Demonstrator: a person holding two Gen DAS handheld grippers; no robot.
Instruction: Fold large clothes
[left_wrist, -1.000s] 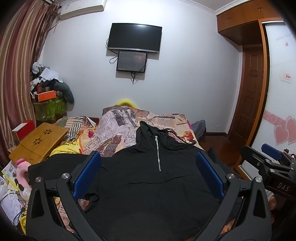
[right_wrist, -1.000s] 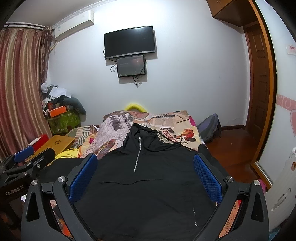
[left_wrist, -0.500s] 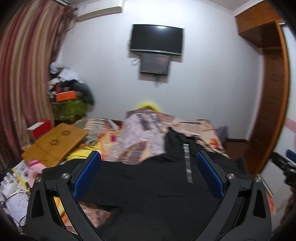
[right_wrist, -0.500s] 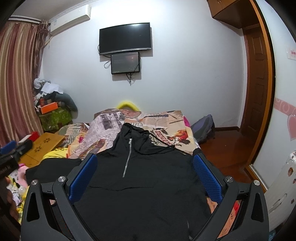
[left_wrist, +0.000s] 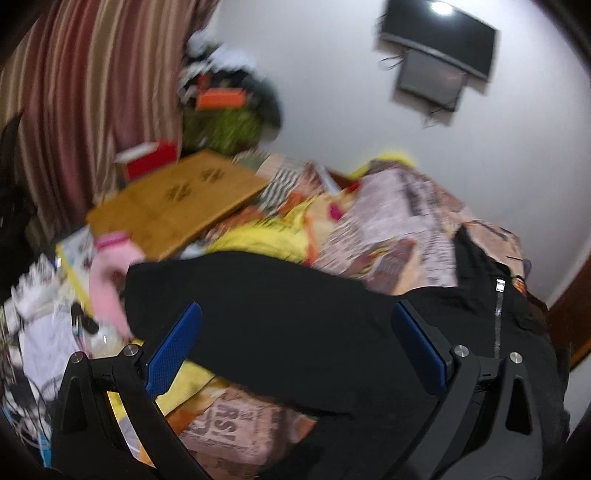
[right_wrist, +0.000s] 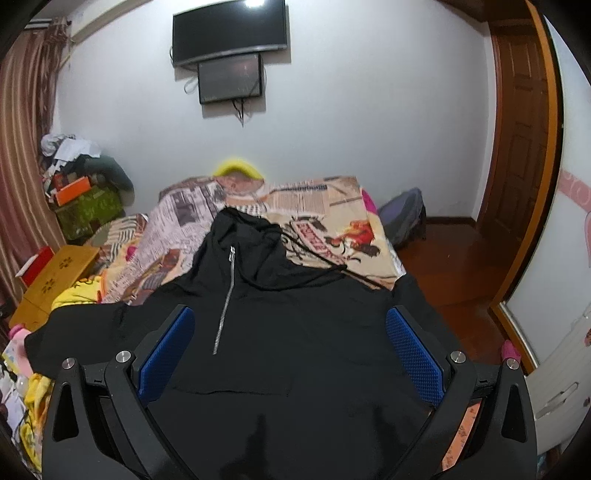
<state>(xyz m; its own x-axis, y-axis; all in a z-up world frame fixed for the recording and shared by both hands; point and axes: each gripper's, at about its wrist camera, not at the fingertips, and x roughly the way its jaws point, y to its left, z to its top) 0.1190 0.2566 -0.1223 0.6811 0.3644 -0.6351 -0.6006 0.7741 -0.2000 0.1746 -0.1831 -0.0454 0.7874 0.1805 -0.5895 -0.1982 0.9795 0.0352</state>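
A large black hoodie (right_wrist: 280, 317) with a silver half zip (right_wrist: 223, 314) lies spread flat on the bed, hood toward the far wall. In the left wrist view its left sleeve (left_wrist: 266, 295) stretches out to the left, with the zip (left_wrist: 498, 314) at the right. My left gripper (left_wrist: 295, 339) is open and empty, hovering above that sleeve. My right gripper (right_wrist: 288, 343) is open and empty, above the hoodie's body. The hoodie's hem is hidden below both views.
The bed has a newspaper-print cover (right_wrist: 314, 206) and yellow bedding (left_wrist: 266, 236) at the left. A wooden lap table (left_wrist: 177, 206), a red box (left_wrist: 147, 162) and a pink bottle (left_wrist: 107, 273) crowd the left side. A backpack (right_wrist: 402, 218) sits on the floor by the door.
My left gripper has swung left and tilted, from the hoodie's middle to over the left sleeve; its view is blurred. My right gripper has moved slightly forward and down. Both stay open.
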